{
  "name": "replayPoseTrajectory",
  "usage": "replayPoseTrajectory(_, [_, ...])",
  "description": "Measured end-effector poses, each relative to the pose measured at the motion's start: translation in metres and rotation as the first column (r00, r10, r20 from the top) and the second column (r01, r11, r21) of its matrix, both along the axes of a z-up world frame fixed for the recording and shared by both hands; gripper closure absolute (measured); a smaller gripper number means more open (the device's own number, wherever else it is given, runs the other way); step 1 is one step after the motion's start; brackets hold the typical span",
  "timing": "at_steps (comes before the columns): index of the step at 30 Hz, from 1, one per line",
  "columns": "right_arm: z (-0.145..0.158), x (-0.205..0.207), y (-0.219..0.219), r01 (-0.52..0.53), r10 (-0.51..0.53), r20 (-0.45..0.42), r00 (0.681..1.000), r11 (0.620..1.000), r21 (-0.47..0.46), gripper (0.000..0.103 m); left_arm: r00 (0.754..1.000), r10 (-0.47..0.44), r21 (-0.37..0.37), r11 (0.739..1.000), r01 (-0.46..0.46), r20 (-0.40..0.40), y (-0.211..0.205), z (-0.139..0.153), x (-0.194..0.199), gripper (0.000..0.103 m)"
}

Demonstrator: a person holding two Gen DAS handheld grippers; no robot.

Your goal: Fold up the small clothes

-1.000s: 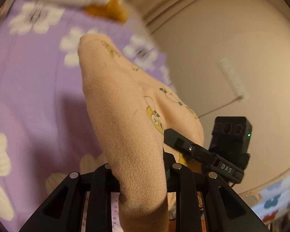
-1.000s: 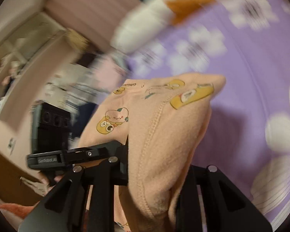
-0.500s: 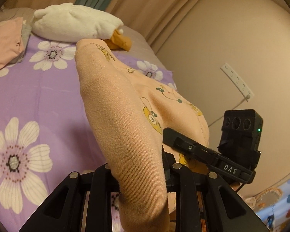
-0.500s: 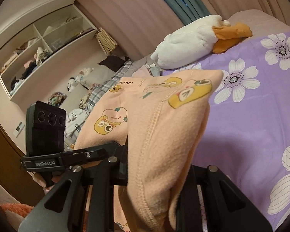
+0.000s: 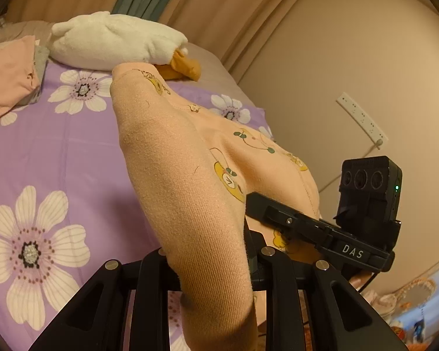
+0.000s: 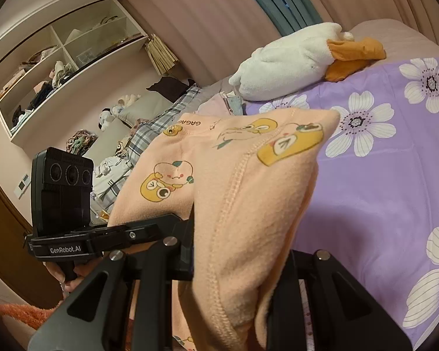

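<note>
A small peach garment with cartoon prints (image 5: 175,158) hangs stretched between both grippers above the purple flowered bedspread (image 5: 58,152). My left gripper (image 5: 213,266) is shut on one edge of it; the cloth drapes over the fingers and hides their tips. My right gripper (image 6: 231,266) is shut on the other edge of the garment (image 6: 248,190), near a stitched seam. Each view shows the other gripper beside the cloth: the right one (image 5: 322,234) and the left one (image 6: 102,234).
A white plush duck (image 5: 111,41) lies at the head of the bed, also in the right wrist view (image 6: 292,58). Folded pink and grey clothes (image 5: 11,70) sit at far left. A pile of clothes and toys (image 6: 125,146) and wall shelves (image 6: 58,58) lie beyond the bed.
Both cameras have tilted up from the bedspread, so the duck and room now show. The garment stays gripped in both grippers and its hold looks the same.
</note>
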State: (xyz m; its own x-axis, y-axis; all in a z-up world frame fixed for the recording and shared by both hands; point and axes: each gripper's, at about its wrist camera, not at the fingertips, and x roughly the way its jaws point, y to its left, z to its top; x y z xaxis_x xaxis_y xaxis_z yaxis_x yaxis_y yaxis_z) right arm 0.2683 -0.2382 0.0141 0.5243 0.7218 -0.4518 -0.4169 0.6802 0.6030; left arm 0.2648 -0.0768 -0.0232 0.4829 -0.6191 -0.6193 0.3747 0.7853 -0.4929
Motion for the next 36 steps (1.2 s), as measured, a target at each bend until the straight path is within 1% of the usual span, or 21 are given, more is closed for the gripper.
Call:
replayPoseTrajectory(7, [0.003,-0.004,0.004,0.002,-0.001,0.009,1.0,1.0,-0.021,0.078,1.0,-0.005,0.012,1.0,0.005,0.011,-0.001,0.001,-0.004,0.081])
replayPoseTrajectory(13, [0.004,-0.008,0.005,0.012,-0.012,0.007,1.0,0.999,-0.033,0.078,1.0,-0.012,-0.005,1.0,0.012,0.004,0.0,0.0,-0.005,0.081])
replayPoseTrajectory(17, [0.004,-0.006,0.007,0.019,-0.019,-0.003,1.0,0.999,-0.033,0.078,1.0,-0.012,-0.003,1.0,0.012,0.003,0.001,-0.002,0.0,0.081])
replayPoseTrajectory(21, [-0.004,0.003,0.013,0.032,-0.033,-0.029,0.999,0.998,-0.049,0.078,0.999,-0.009,-0.017,1.0,0.008,-0.036,0.006,-0.015,0.015,0.081])
replayPoseTrajectory(26, [-0.025,0.023,0.019,0.028,-0.032,-0.099,0.995,0.999,-0.04,0.078,0.997,-0.009,-0.006,1.0,0.009,-0.075,0.011,-0.032,0.034,0.081])
replayPoseTrajectory(30, [-0.036,0.047,0.029,0.029,-0.034,-0.131,0.991,0.999,-0.039,0.078,0.995,0.002,0.004,1.0,-0.001,-0.095,0.021,-0.041,0.057,0.081])
replayPoseTrajectory(33, [-0.048,0.072,0.039,0.029,-0.032,-0.171,0.985,0.999,-0.023,0.078,0.995,0.021,0.017,1.0,-0.019,-0.102,0.033,-0.048,0.08,0.081])
replayPoseTrajectory(36, [-0.06,0.104,0.055,0.015,-0.019,-0.194,0.981,1.0,-0.018,0.077,0.994,0.046,0.023,0.999,-0.044,-0.101,0.045,-0.058,0.099,0.081])
